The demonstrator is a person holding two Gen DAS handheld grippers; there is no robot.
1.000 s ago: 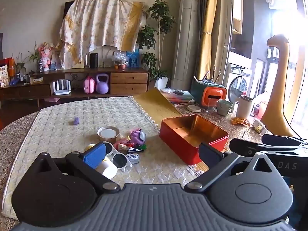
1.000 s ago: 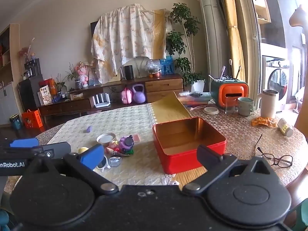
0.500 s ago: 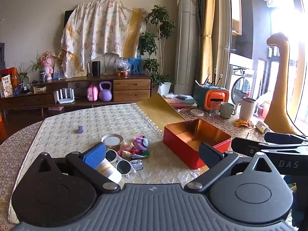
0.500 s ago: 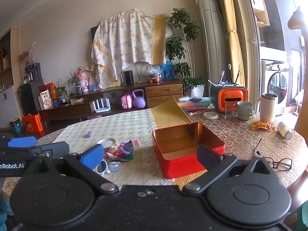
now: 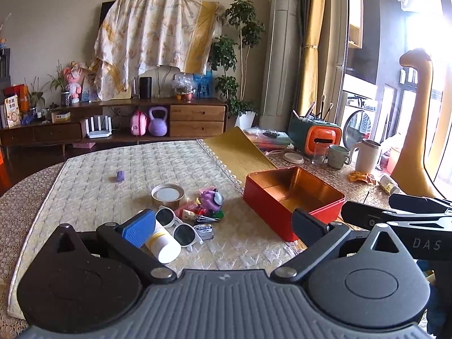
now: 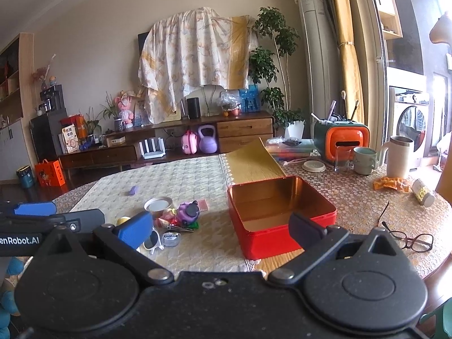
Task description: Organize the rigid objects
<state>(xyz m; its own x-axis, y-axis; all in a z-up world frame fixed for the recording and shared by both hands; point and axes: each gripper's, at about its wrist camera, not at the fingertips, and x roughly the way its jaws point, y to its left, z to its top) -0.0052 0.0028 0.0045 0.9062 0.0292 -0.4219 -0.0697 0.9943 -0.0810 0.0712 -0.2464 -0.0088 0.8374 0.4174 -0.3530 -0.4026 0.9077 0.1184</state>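
Sunglasses (image 5: pixel 178 224) beside red tin (image 6: pixel 279 214), seemingly untouched; L & R jaws wide apart, holding nothing.

"DAS" on right gripper (image 5: pixel 395 217); "enRobot.AI" on left gripper (image 6: pixel 42 220)

Left tool (image 5: pixel 223 226): matte black housing, ribbed grey centre panel, two round black pivot discs, silver rivets at the link arms. One finger (image 5: pixel 139 227) wears a blue textured pad; the other finger (image 5: pixel 308 224) is plain black. Seen from the right wrist view, its side bears white lettering "enRobot.AI".

Right tool (image 6: pixel 219 230): same black build, smooth dusty centre plate with small screw holes, silver rivets, one blue-padded finger, one black. Its side reads "DAS" in grey.
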